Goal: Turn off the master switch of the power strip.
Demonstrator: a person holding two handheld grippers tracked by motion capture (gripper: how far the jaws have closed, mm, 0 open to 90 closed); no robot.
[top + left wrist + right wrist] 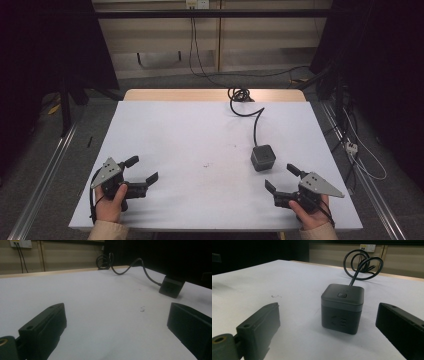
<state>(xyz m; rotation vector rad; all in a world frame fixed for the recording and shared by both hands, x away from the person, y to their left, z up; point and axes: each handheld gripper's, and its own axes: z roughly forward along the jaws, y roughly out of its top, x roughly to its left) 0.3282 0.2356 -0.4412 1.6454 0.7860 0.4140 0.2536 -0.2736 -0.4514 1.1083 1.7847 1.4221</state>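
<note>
A dark grey cube-shaped power socket [263, 157] stands on the white table [200, 135], right of centre, with a button on top and outlets on its side [342, 307]. Its black cable [252, 116] runs to the table's far edge and coils there. My right gripper [281, 179] rests near the front right corner, held by a hand, jaws wide open and empty, pointing at the cube a short way off. My left gripper [142, 169] sits near the front left, also open and empty. The cube [172, 286] appears far off to the right in the left gripper view.
A small dark smudge [206, 164] marks the table's middle. Beyond the table's wooden far edge [215, 95] lie a grey floor, loose cables and a wall outlet [196, 4]. Metal rails run along both sides of the table.
</note>
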